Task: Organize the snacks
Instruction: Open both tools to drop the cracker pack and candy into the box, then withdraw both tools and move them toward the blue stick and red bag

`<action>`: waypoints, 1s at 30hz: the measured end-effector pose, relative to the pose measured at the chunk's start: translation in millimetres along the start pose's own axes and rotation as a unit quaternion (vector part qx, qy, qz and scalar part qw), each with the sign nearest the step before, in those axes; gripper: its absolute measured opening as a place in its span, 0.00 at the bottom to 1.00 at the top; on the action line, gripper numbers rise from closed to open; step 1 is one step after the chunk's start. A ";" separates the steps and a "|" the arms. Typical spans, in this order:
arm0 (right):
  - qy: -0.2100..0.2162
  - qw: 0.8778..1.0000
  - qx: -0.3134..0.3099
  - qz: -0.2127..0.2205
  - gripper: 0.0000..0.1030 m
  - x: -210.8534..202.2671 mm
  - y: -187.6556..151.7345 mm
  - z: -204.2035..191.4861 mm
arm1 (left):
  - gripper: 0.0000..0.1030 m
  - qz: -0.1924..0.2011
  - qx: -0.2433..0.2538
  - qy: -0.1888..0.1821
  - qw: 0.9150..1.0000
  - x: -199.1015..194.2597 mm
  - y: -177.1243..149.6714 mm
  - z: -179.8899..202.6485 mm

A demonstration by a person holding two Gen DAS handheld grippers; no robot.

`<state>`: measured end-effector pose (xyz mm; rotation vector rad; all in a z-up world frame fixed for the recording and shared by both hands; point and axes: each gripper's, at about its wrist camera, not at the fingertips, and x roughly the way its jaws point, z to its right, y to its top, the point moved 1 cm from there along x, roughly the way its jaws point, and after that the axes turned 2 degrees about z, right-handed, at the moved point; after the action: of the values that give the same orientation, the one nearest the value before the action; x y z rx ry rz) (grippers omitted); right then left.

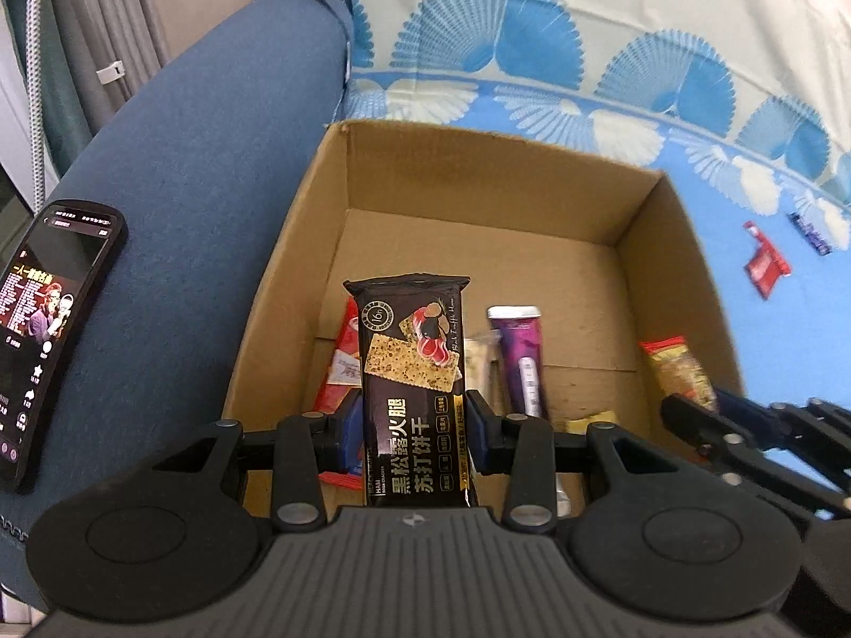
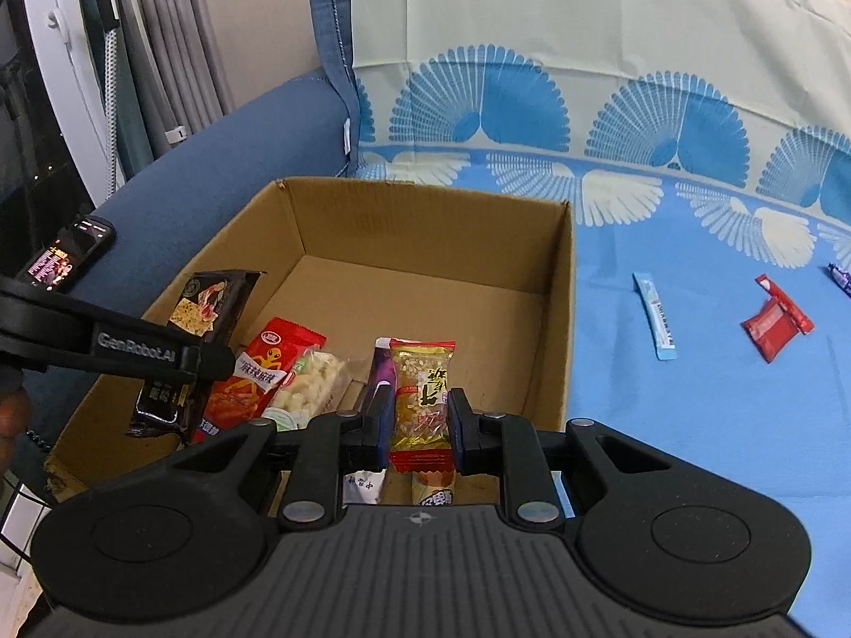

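Observation:
An open cardboard box (image 1: 675, 244) (image 2: 558, 287) sits on a blue patterned sofa cover. My left gripper (image 1: 415, 425) is shut on a black soda cracker packet (image 1: 412, 372) above the box's near left part; the packet also shows in the right wrist view (image 2: 205, 313). My right gripper (image 2: 420, 425) is shut on a yellow-and-red snack packet (image 2: 423, 399) over the box's near right part; it shows in the left wrist view (image 1: 678, 372). In the box lie a red packet (image 2: 266, 367), a white rice-snack packet (image 2: 314, 383) and a purple packet (image 1: 521, 361).
A phone (image 1: 48, 329) with a lit screen lies on the blue sofa arm left of the box. On the cover right of the box lie a light blue stick packet (image 2: 657, 316), a red wrapper (image 2: 774, 319) and a purple wrapper (image 1: 808, 234).

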<state>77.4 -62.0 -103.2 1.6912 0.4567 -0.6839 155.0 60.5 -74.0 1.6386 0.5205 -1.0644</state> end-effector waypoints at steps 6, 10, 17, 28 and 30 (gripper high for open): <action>0.001 1.000 0.025 0.009 0.62 1.6 11.5 3.4 | 0.99 0.019 0.020 0.002 1.000 -7.0 4.2 -1.3; -0.007 0.999 0.040 0.025 0.81 -16.8 16.5 8.0 | 1.00 0.052 0.040 0.022 0.998 -33.1 -2.1 -3.2; -0.011 0.999 0.048 0.012 0.91 -77.3 -10.8 -0.1 | 1.00 0.016 0.008 0.034 0.999 -72.7 -54.6 -5.5; 0.009 0.999 0.025 0.034 0.94 -175.4 -60.9 -39.1 | 1.00 0.016 0.001 0.041 0.999 -142.7 -130.0 -1.0; 0.010 0.999 0.015 0.040 0.95 -188.8 -67.0 -42.0 | 1.00 0.023 0.002 0.041 0.999 -153.5 -139.5 0.4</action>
<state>-98.3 5.7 -23.1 1.7369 0.3929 -0.6191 -30.8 134.4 -19.0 1.6961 0.5333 -0.9680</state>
